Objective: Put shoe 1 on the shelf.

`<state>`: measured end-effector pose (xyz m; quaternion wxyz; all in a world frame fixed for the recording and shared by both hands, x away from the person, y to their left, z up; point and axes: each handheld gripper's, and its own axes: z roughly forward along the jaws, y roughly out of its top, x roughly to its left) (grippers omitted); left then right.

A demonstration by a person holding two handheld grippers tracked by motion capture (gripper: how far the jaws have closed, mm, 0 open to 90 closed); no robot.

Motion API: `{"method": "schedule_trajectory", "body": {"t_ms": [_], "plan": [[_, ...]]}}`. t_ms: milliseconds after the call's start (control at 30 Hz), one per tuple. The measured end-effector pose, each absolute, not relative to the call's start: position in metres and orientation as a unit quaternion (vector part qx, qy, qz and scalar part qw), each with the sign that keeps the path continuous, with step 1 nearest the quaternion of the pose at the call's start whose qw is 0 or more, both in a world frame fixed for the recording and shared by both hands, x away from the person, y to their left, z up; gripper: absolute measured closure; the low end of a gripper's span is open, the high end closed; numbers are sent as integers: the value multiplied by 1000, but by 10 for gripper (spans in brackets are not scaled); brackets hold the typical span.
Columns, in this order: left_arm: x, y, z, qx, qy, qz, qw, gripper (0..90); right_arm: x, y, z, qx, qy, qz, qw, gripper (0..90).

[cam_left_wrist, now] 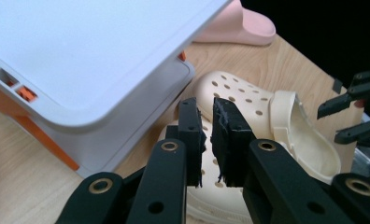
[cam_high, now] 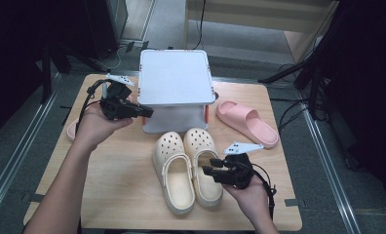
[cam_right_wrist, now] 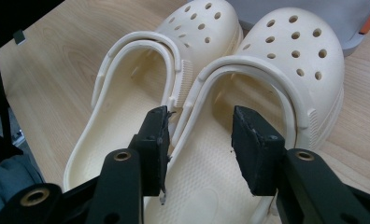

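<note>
Two cream clogs stand side by side on the wooden table, the left clog and the right clog, toes toward a white shelf rack. My right gripper is open at the right clog's heel. In the right gripper view its jaws straddle the inner rim of the right clog, one pad near the seam with the left clog. My left gripper is raised beside the rack's left front corner. Its pads are shut to a thin slit with nothing between them.
A pink slide lies right of the rack, and another pink slide peeks out behind my left hand. The rack has orange fittings and a lower tier. Bare tabletop lies at the front left. Dark stands and cables surround the table.
</note>
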<state>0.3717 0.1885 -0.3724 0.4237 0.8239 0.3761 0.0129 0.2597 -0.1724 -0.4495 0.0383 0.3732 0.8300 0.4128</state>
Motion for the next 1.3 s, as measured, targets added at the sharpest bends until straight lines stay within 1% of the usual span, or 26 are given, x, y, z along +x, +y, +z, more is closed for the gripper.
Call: {"method": "schedule_trajectory", "body": {"t_ms": [67, 300, 367, 433, 533, 633, 700, 733, 767, 833, 1000, 1200, 1233, 1300], "plan": [[379, 190, -371, 824, 377, 10, 423, 821, 260, -172, -450, 374, 830, 412, 38, 571], [402, 201, -360, 824, 381, 27, 417, 829, 256, -170, -455, 385, 828, 406, 43, 547], [407, 202, -358, 825, 385, 35, 412, 830, 255, -168, -459, 391, 825, 407, 34, 547], [412, 203, -358, 826, 386, 42, 408, 830, 253, -164, -461, 391, 827, 401, 43, 542], [415, 202, -360, 827, 391, 48, 401, 831, 252, -161, -463, 394, 825, 402, 43, 520], [421, 200, -364, 833, 388, 55, 390, 831, 249, -153, -467, 400, 824, 398, 53, 466], [423, 200, -365, 835, 385, 50, 391, 831, 246, -146, -468, 400, 827, 387, 74, 437], [423, 200, -365, 835, 385, 50, 391, 831, 246, -146, -468, 400, 827, 387, 74, 437], [425, 200, -367, 836, 382, 48, 392, 831, 245, -141, -470, 401, 828, 384, 83, 418], [427, 199, -369, 837, 381, 46, 391, 830, 246, -137, -473, 410, 823, 385, 84, 393], [428, 198, -372, 839, 380, 48, 386, 830, 255, -128, -480, 433, 809, 392, 68, 369], [427, 197, -373, 842, 374, 50, 386, 831, 264, -115, -487, 439, 811, 380, 67, 375], [427, 196, -373, 841, 375, 52, 387, 831, 267, -109, -490, 442, 811, 376, 69, 395], [425, 196, -373, 842, 373, 54, 385, 831, 270, -105, -495, 445, 810, 375, 67, 397]]}}
